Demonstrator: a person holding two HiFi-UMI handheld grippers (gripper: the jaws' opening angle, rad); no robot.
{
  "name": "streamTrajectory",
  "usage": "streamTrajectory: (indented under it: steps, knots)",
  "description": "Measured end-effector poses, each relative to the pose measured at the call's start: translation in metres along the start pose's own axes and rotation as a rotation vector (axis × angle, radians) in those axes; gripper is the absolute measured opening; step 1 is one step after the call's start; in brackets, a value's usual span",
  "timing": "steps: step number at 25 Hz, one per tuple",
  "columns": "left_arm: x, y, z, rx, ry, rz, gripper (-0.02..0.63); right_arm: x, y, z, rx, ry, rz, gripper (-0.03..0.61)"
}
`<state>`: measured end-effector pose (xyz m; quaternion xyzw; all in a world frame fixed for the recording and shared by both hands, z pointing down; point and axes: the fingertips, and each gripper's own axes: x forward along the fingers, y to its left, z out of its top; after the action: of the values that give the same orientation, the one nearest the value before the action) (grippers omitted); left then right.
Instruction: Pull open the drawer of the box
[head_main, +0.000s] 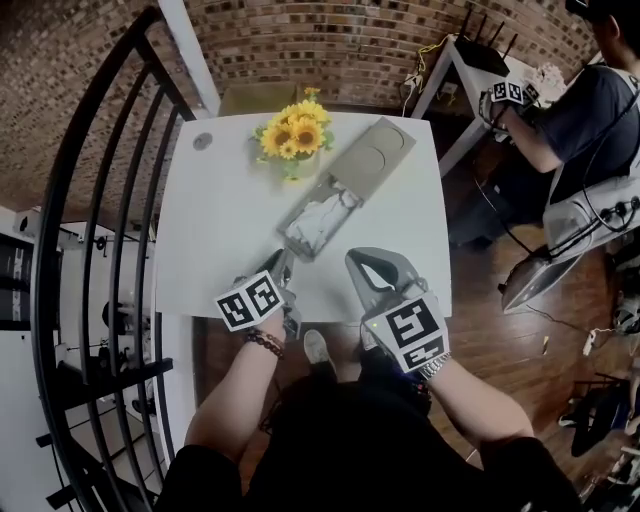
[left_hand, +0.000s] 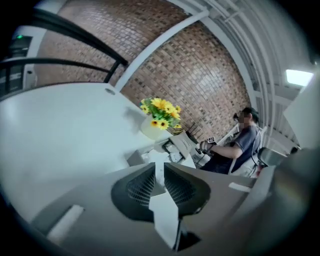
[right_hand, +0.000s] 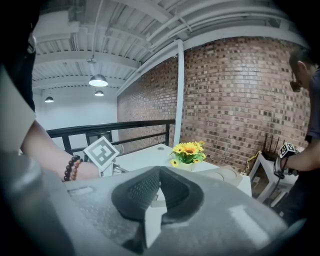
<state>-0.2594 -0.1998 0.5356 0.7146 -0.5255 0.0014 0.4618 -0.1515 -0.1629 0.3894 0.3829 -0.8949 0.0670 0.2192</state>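
Observation:
A tan box (head_main: 378, 155) lies slantwise on the white table (head_main: 215, 230), its drawer (head_main: 318, 222) drawn out toward me with white things inside. My left gripper (head_main: 282, 264) is at the drawer's near end. In the left gripper view its jaws (left_hand: 159, 171) stand a little apart with nothing pressed between the pads, and the drawer (left_hand: 150, 157) lies just ahead. My right gripper (head_main: 358, 260) hovers to the right of the drawer over the table's front edge, not touching it. In the right gripper view its tips (right_hand: 160, 171) meet, with nothing held.
A vase of sunflowers (head_main: 295, 136) stands just left of the box's far part. A black railing (head_main: 90, 250) runs along the left. A person (head_main: 570, 110) sits at the right by a side table (head_main: 470, 70). Wooden floor lies beyond the table's right edge.

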Motion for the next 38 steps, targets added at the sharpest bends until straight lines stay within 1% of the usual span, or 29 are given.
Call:
streamTrajectory:
  steps: [2, 3, 6, 9, 12, 15, 18, 22, 27, 34, 38]
  knots:
    - [-0.011, -0.027, 0.010, 0.142, -0.015, -0.036, 0.029, -0.002, 0.000, 0.002, 0.015, -0.011, -0.008, -0.009]
    - [-0.016, -0.041, 0.014, 0.210, -0.020, -0.061, 0.017, -0.002, 0.000, 0.004, 0.024, -0.018, -0.010, -0.009]
    - [-0.026, -0.079, 0.015, 0.402, -0.018, -0.117, 0.017, -0.006, 0.000, 0.005, 0.044, -0.039, -0.029, -0.009]
    - [-0.038, -0.110, 0.017, 0.536, -0.037, -0.160, 0.017, -0.013, -0.001, 0.007, 0.054, -0.062, -0.053, -0.009]
    - [-0.049, -0.135, 0.018, 0.620, -0.065, -0.188, 0.017, -0.018, 0.001, 0.011, 0.054, -0.083, -0.042, -0.009]
    - [-0.057, -0.154, 0.015, 0.658, -0.085, -0.192, 0.017, -0.027, 0.001, 0.013, 0.041, -0.106, -0.020, -0.009]
    - [-0.063, -0.169, 0.007, 0.666, -0.096, -0.174, 0.017, -0.038, -0.001, 0.015, 0.033, -0.130, 0.007, -0.009]
    - [-0.070, -0.193, -0.004, 0.697, -0.115, -0.161, 0.017, -0.055, -0.005, 0.018, 0.018, -0.163, 0.036, -0.009]
    - [-0.076, -0.215, -0.020, 0.709, -0.138, -0.134, 0.017, -0.077, -0.008, 0.015, -0.001, -0.189, 0.069, -0.009]
    - [-0.086, -0.232, -0.036, 0.715, -0.169, -0.092, 0.017, -0.101, -0.006, 0.009, -0.026, -0.208, 0.111, -0.009]
    - [-0.092, -0.241, -0.041, 0.713, -0.193, -0.077, 0.017, -0.113, -0.006, 0.008, -0.034, -0.223, 0.120, -0.009]
